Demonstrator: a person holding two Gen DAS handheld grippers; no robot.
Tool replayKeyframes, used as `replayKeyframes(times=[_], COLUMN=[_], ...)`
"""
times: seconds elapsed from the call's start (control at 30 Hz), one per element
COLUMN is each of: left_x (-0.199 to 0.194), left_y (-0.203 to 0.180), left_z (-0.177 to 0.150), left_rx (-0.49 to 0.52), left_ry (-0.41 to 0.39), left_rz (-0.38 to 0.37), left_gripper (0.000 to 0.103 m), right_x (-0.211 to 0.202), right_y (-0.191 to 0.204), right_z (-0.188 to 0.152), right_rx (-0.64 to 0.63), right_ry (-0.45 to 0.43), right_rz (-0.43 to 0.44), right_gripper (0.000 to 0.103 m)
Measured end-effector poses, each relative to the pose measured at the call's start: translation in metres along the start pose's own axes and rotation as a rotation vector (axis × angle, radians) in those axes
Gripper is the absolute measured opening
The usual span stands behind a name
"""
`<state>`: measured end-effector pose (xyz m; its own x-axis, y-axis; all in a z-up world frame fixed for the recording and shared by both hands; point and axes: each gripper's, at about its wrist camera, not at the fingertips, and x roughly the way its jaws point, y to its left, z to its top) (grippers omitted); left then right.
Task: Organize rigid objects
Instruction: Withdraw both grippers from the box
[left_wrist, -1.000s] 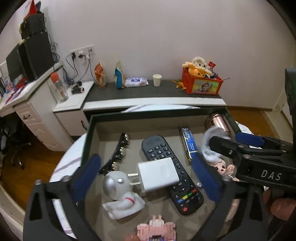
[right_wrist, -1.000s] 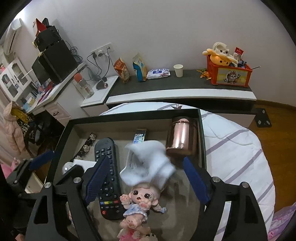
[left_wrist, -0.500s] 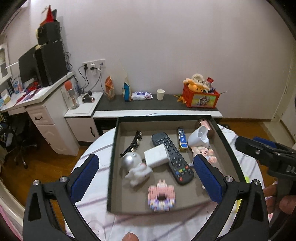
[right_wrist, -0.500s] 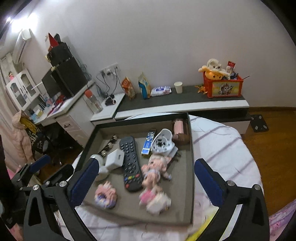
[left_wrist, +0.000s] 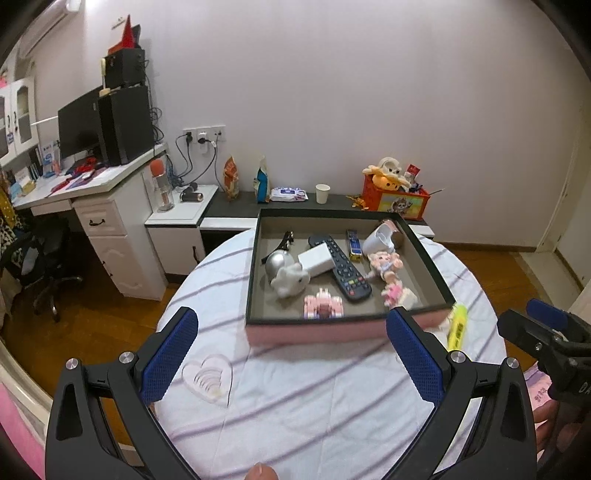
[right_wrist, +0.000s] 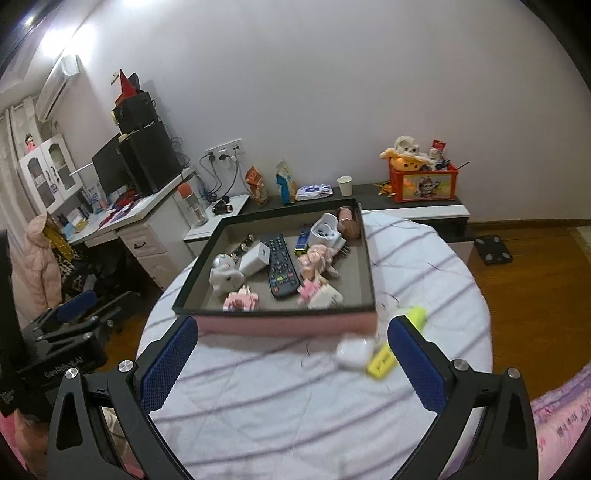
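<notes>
A dark-rimmed tray with pink sides sits on the round striped table. It holds a black remote, a white charger, a white astronaut figure, a doll, a white cup, pink block toys and several smaller items. A yellow highlighter and a white earbud case lie outside the tray. My left gripper and right gripper are open and empty, held back above the table's near side.
A desk with a monitor and speakers stands at the left. A low cabinet behind the table carries snack bags, a paper cup and an orange toy box. A heart-shaped clear dish lies on the table. Wood floor surrounds it.
Both grippers have pulled back and up from inside the tray to the table's near edge. The doll and cup stay in the tray. The highlighter and earbud case came into view.
</notes>
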<state>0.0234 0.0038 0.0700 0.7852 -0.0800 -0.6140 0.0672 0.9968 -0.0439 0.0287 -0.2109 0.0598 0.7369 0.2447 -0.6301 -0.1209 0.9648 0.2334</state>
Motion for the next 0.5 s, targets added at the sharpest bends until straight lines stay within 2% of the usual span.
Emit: replayKeyframes(times=[0.2,0.33,0.5], left_x=[-0.02,-0.022,-0.023], left_y=[0.006,0.006,-0.001], left_z=[-0.03,-0.055,-0.069], left_rx=[-0.029,-0.043,-0.026], left_ry=[0.018,0.065,0.094], left_rz=[0.003,-0.003,-0.008], left_gripper=[0.103,0.103,0.103], right_x=[-0.025,-0.028,-0.028], right_y=[0.005,0.007,0.008], right_z=[-0.03,-0.053,-0.069], right_rx=[-0.024,-0.026,-0.028], right_ry=[-0.004,0.032,0.07], right_rz=[-0.034,-0.038,-0.031], right_gripper=[0.103,0.103,0.103])
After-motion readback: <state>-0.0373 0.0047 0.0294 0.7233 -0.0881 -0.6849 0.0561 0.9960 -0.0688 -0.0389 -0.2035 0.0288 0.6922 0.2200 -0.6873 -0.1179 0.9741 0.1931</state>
